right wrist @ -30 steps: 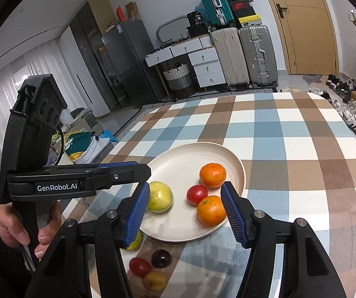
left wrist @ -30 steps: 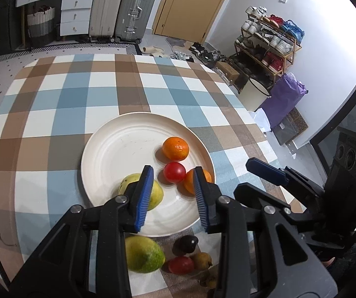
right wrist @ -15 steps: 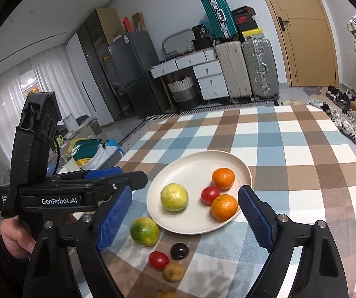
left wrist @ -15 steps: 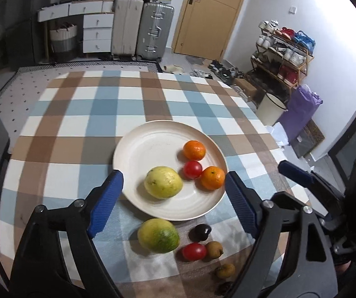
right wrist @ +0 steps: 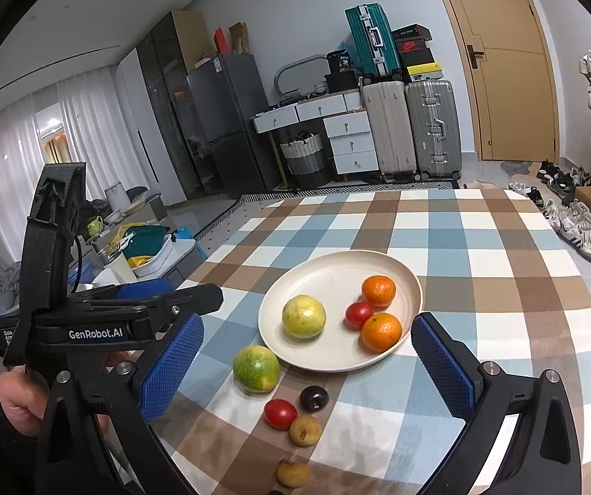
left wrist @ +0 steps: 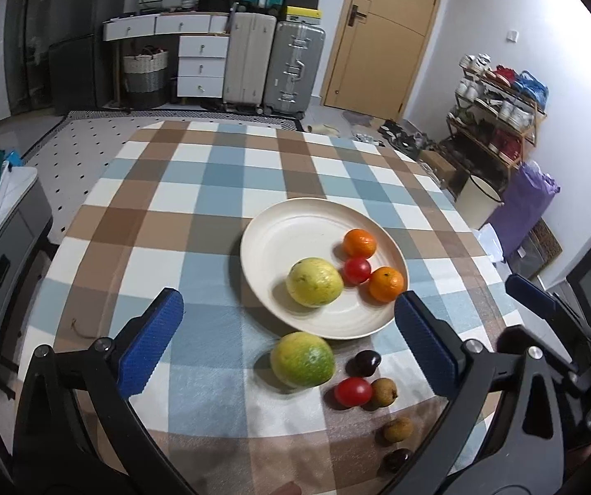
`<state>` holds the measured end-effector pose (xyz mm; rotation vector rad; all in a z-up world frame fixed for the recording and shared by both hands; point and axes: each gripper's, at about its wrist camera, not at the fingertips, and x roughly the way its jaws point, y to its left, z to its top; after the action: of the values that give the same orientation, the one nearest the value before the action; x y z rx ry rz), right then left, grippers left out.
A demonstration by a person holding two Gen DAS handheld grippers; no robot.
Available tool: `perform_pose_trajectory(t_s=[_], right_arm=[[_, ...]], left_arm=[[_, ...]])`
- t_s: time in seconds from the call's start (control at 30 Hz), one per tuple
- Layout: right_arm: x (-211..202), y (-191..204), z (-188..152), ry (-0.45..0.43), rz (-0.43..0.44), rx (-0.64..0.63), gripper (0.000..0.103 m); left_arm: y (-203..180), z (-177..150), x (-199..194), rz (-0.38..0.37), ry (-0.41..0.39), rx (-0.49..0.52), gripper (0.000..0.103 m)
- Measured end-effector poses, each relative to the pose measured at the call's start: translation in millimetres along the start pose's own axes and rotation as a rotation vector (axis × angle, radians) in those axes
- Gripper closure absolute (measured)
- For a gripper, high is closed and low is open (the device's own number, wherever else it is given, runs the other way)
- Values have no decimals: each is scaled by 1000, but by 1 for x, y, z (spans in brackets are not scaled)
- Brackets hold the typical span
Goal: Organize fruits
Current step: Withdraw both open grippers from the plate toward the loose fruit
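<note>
A cream plate (left wrist: pixel 295 222) (right wrist: pixel 328 272) on the checked tablecloth holds a yellow fruit (left wrist: pixel 314 281) (right wrist: pixel 303 316), two oranges (left wrist: pixel 359 243) (left wrist: pixel 386 284) and a red tomato (left wrist: pixel 357 269). In front of the plate on the cloth lie a green-yellow fruit (left wrist: pixel 302 359) (right wrist: pixel 256 368), a dark plum (left wrist: pixel 367 363) (right wrist: pixel 314 398), a red tomato (left wrist: pixel 352 392) (right wrist: pixel 280 413) and small brown fruits (left wrist: pixel 384 392) (right wrist: pixel 305 431). My left gripper (left wrist: pixel 291 346) is open and empty above the loose fruit. My right gripper (right wrist: pixel 308 367) is open and empty, held back over the near table edge.
The round table's near edge (left wrist: pixel 254 466) is close below both grippers. The left gripper's body (right wrist: pixel 101 326) and the hand holding it sit at the left of the right wrist view. Suitcases (left wrist: pixel 291 70), drawers and a shoe rack (left wrist: pixel 497 111) stand beyond the table.
My left gripper opened from nearly shut to wide, leaving the yellow fruit on the plate. Both grippers pulled back and up from the plate, so more of the table shows.
</note>
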<state>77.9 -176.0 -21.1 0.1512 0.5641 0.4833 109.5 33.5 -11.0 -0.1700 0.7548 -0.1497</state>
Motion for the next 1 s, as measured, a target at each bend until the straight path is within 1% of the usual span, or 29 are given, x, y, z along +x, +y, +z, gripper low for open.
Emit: perform_pose_trajectory(t_s=[0.13, 0.3, 0.53, 0.7, 1.0], right_arm=[[-6, 4, -6, -19, 6, 15, 0], [-7, 12, -20, -21, -15, 1, 0], [-9, 20, -32, -20, -23, -15, 1], [-9, 22, -38, -16, -33, -27, 0], [0, 16, -50, 27, -42, -7, 1]], left_arm=[[5, -10, -4, 10, -2, -3, 1], [12, -24, -2, 14, 14, -10, 1], [15, -40, 4, 9, 39, -6, 1], [17, -48, 14, 0, 61, -9, 1], [19, -51, 44, -19, 129, -13, 1]])
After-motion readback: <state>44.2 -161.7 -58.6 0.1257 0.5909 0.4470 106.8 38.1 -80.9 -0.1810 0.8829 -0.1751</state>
